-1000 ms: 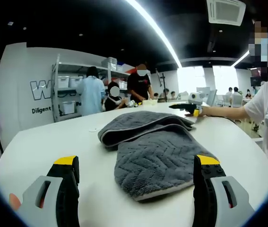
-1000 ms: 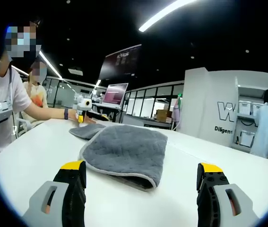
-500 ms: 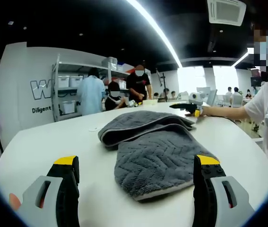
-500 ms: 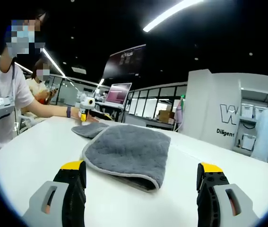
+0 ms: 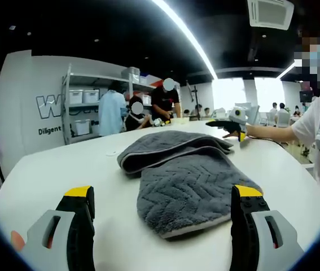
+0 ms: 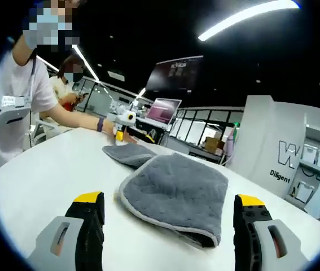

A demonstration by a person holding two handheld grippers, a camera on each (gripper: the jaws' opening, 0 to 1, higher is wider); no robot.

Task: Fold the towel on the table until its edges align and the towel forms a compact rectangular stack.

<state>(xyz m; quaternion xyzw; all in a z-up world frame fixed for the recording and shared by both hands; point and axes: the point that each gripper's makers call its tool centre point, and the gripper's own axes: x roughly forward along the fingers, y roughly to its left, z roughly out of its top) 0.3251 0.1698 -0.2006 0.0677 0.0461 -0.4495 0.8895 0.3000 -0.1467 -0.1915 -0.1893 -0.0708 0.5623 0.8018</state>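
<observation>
- Bright, even light falls from long ceiling strip lights [image 5: 183, 33], set against a dark ceiling.
- Windows [image 5: 254, 93] at the far end blow out to white glare.
- The white table [image 5: 58, 169] reflects light softly; the shadow under the grey towel [image 5: 185, 189] is faint.
- Fisheye bending curves walls and table edges in both views.
- Both views are sharp at the centre, slightly soft far back.
</observation>
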